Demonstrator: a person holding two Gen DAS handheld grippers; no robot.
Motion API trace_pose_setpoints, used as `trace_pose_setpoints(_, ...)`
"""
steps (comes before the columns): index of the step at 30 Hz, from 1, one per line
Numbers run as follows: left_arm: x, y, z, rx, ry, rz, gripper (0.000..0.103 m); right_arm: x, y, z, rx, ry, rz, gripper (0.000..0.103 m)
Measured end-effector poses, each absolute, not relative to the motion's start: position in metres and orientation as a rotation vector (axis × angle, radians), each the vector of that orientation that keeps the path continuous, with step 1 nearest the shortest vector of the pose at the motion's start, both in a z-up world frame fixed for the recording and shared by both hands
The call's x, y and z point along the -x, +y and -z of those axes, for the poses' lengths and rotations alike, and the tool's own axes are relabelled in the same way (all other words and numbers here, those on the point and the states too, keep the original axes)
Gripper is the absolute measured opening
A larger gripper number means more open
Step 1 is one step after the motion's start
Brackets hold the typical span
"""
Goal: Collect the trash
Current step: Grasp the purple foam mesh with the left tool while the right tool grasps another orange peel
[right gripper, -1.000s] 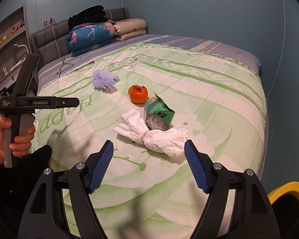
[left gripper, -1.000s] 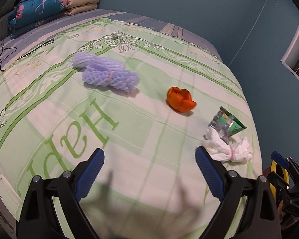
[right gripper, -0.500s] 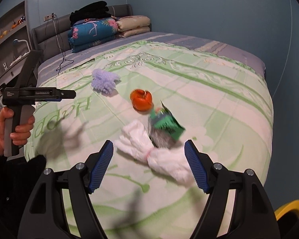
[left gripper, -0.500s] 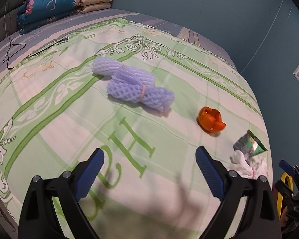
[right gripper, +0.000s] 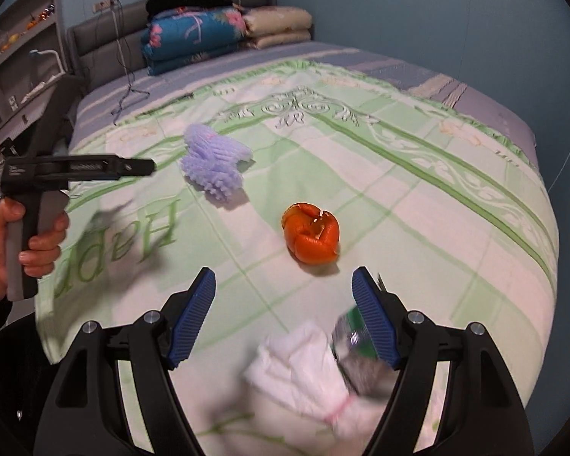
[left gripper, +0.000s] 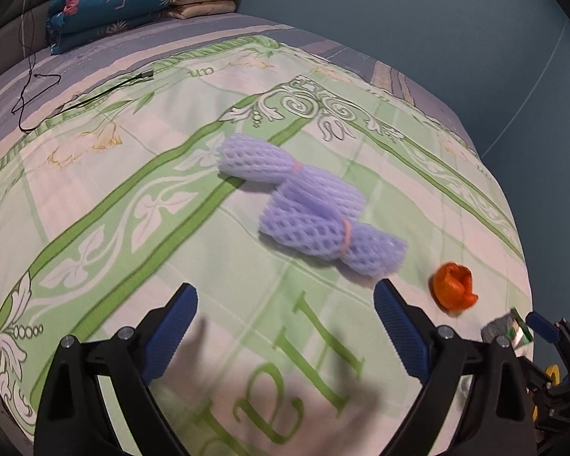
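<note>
Four pieces of trash lie on the bed (right gripper: 418,174), none yet collected. The purple foam fruit net (left gripper: 307,205), bound with rubber bands, rests mid-bed ahead of the left gripper (left gripper: 285,326), whose jaws stand wide and empty. The orange peel (right gripper: 311,238) lies apart from it, beyond the right gripper (right gripper: 284,315), also spread wide and holding nothing. Between and below the right gripper's fingers sit the crumpled white tissue (right gripper: 304,368) and, touching it, the green-and-silver snack wrapper (right gripper: 355,338), both blurred. A yellow rim (left gripper: 552,374), possibly a bin, shows at the left view's lower right edge. Judged from this layout, the task is at its start: all four pieces remain, the tissue and wrapper likeliest first for the right gripper.
</note>
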State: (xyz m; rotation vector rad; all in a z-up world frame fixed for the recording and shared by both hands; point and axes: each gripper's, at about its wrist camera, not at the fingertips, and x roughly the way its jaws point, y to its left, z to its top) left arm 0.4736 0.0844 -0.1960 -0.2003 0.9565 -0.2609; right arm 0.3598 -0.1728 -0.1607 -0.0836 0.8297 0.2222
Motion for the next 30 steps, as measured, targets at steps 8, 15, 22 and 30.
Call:
trace_pose_setpoints(8,-0.523,0.105,0.194,0.224,0.943,0.201,0.09,-0.404,-0.162,0.18,0.084,0.927,-0.167,0.071)
trace_pose_setpoints(15,-0.576,0.101,0.211,0.229,0.991,0.169,0.09,-0.434,-0.158,0.199,0.045,1.018,-0.139,0.072)
trace_pose_setpoints(22,-0.605,0.086,0.229,0.208,1.034,0.164,0.09,-0.454,-0.154,0.214,0.049,1.066,-0.099,0.072)
trace_pose_setpoints(30,-0.625,0.055,0.23,0.12,1.054,0.195,0.063,-0.467,-0.155,0.223,0.041,1.108,-0.07,0.062)
